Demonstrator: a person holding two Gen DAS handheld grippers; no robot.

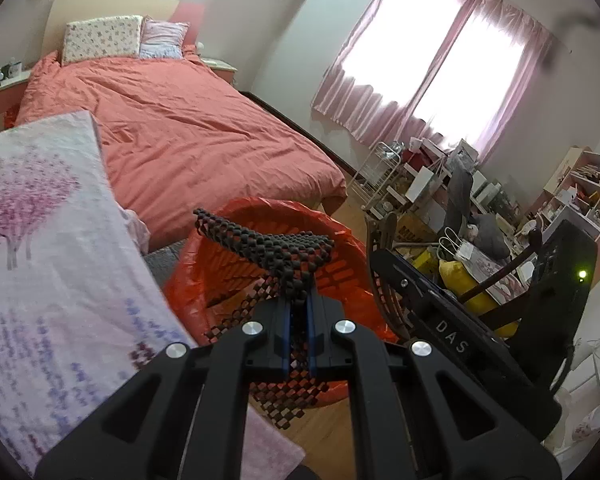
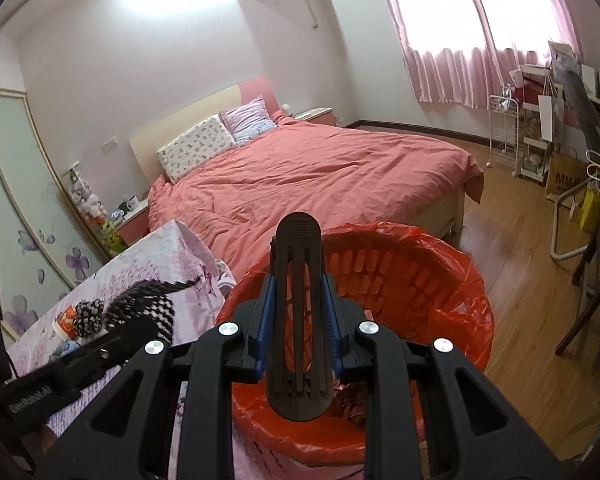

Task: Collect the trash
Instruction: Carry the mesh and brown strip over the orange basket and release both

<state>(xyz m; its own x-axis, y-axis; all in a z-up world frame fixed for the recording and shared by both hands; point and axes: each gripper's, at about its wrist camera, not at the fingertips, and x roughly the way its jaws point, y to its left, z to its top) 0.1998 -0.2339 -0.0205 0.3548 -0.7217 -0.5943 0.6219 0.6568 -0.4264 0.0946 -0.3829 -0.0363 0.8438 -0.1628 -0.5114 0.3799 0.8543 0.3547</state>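
From the left wrist view, the left gripper has its jaws pinched nearly together on a strip of black mesh netting, which fans out above the jaws and hangs below them. The netting sits right over the mouth of the red-lined bin, which stands on the wooden floor between the desk, with its floral cover, on the left and the foot of the bed beyond. The right gripper shows at the right, beside the bin's rim, carrying a dark slotted piece.

From the right wrist view, the right gripper has its jaws closed partway on that black slotted plastic piece, which stands upright between them and directly over the open bin. Something pinkish and crumpled already lies low in the bin, so some collecting appears done. On the desk at the left, the left gripper's body reaches across, and near it lie a small orange-and-white cup and a dark speckled bundle, apparently still to be picked up.

My reading: both held items are at the bin but not yet let go; releasing them comes next, then the leftovers on the desk.
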